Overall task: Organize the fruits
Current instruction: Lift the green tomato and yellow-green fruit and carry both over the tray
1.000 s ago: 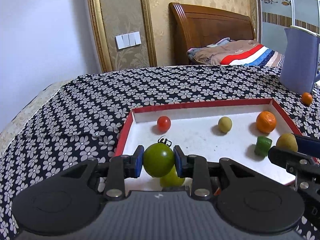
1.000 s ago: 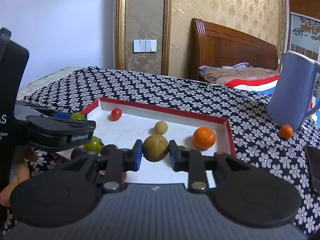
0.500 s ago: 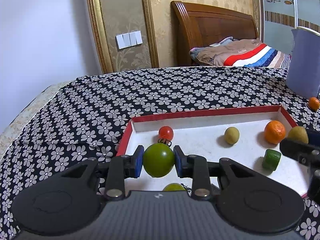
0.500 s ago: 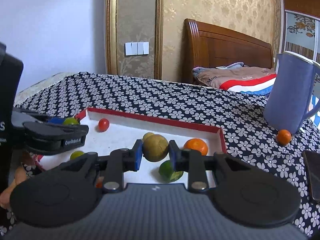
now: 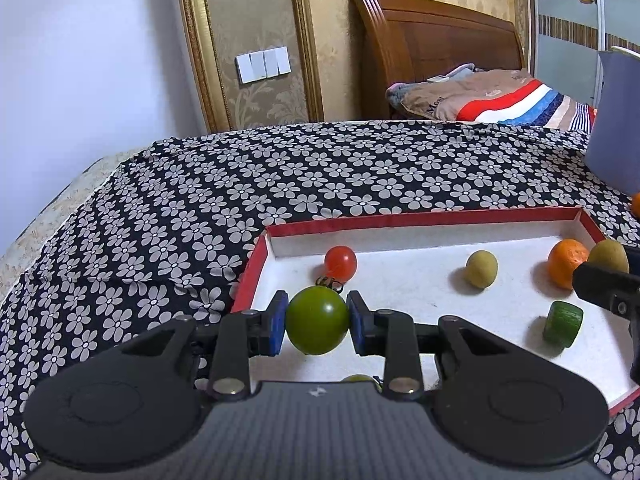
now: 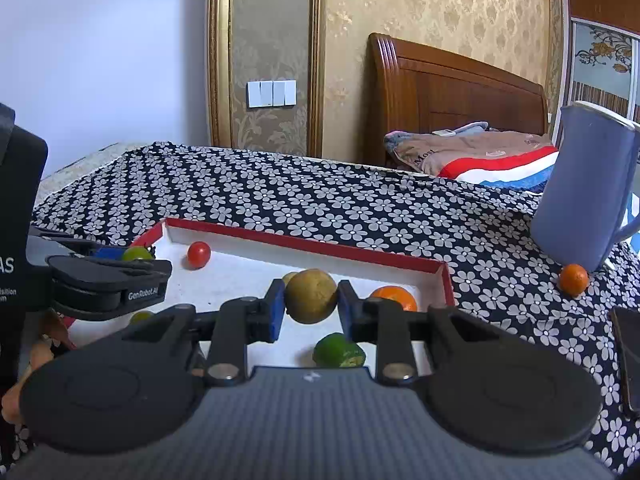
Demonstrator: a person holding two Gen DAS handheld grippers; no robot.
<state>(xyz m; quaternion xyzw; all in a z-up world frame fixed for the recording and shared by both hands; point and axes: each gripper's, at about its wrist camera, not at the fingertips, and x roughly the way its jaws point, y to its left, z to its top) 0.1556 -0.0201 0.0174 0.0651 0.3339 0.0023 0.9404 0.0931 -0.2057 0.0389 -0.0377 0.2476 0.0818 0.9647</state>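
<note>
A red-rimmed white tray point(image 5: 420, 219) point(image 6: 304, 242) lies on the flowered cloth. My left gripper point(image 5: 318, 325) is shut on a green tomato point(image 5: 317, 325) and holds it above the tray's left part. My right gripper point(image 6: 311, 296) is shut on a brownish round fruit point(image 6: 311, 295) above the tray's right part; that fruit also shows in the left wrist view point(image 5: 608, 255). In the tray lie a red tomato point(image 5: 340, 263) point(image 6: 199, 254), a small yellow fruit point(image 5: 481, 269), an orange point(image 5: 567, 258) point(image 6: 394, 297), a green lime piece point(image 5: 562, 324) point(image 6: 338, 355) and a yellow-green fruit point(image 5: 358, 378), partly hidden.
A tall blue mug point(image 6: 588, 188) stands on the cloth to the right of the tray, with a small orange fruit point(image 6: 573, 278) at its base. A dark flat object point(image 6: 628, 360) lies at the right edge. A bed with striped bedding point(image 5: 492, 98) is behind.
Both grippers have drawn back and risen a little with their fruits still held. The tray's contents now sit farther ahead in both views.
</note>
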